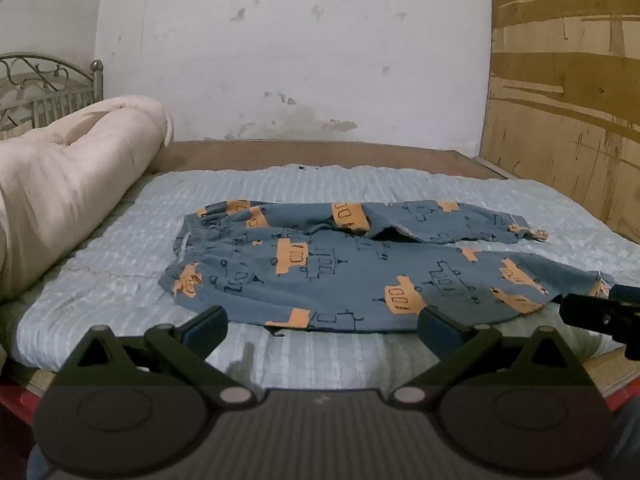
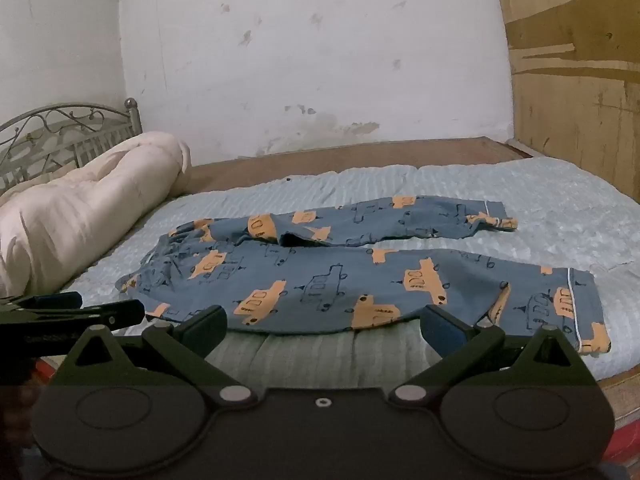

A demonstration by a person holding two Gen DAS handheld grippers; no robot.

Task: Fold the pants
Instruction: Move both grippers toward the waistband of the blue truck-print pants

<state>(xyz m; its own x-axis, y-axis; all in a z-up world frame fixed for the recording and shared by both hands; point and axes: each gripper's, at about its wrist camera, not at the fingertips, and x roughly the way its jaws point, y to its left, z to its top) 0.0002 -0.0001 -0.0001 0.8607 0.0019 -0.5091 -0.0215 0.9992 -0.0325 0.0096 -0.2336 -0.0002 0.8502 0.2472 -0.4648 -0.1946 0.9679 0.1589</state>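
Observation:
Blue pants (image 1: 340, 272) with an orange vehicle print lie spread flat on the light blue bedspread (image 1: 120, 264), waistband to the left, both legs running right. They also show in the right wrist view (image 2: 340, 280). My left gripper (image 1: 322, 330) is open and empty, hovering just before the near edge of the pants. My right gripper (image 2: 322, 330) is open and empty, near the lower leg's near edge. The right gripper shows at the right of the left wrist view (image 1: 600, 312); the left gripper shows at the left of the right wrist view (image 2: 72, 312).
A rolled cream duvet (image 1: 68, 192) lies along the left side of the bed by a metal headboard (image 1: 44, 88). A white wall (image 1: 300, 60) stands behind and a plywood panel (image 1: 568, 100) on the right. The bed's wooden edge (image 1: 320, 152) runs at the back.

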